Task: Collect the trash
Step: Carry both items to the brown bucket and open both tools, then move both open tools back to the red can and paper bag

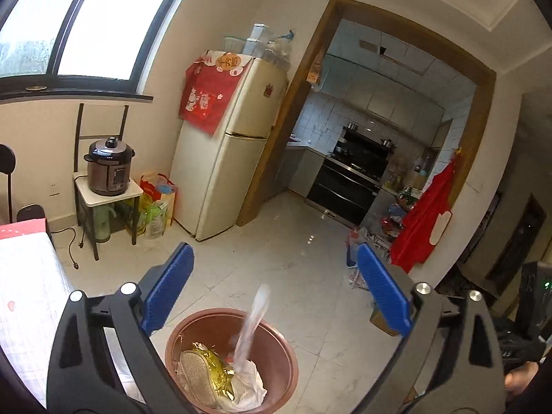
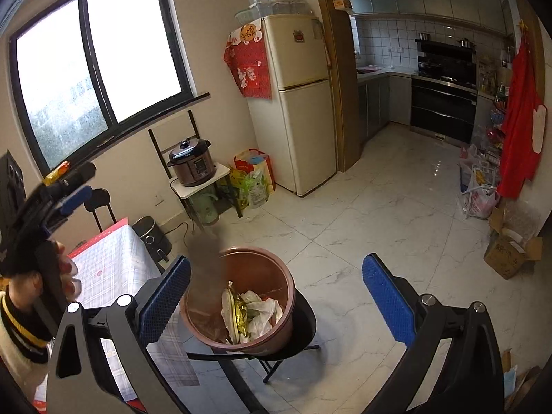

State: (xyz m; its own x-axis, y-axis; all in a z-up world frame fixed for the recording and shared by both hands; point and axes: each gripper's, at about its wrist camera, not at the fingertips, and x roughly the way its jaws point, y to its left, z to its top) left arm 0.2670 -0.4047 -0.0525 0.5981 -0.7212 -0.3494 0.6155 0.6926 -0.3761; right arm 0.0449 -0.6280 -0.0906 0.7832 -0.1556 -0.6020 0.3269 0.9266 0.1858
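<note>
Above the copper bin [image 1: 231,358], the left gripper [image 1: 276,289] gapes wide, a clear wrapper [image 1: 252,321] dropping in; the right gripper [image 2: 276,303] hangs open and empty, likely next to fetch more trash.

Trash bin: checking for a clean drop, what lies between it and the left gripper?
The left wrist view shows a blurred clear wrapper in mid-air between the open left gripper and the brown bin, its lower end over the trash inside.

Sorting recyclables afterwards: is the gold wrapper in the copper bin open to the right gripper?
Probably yes: gold wrapper lies uncovered atop the trash, the copper bin has no lid, and the right gripper hangs open above it.
</note>
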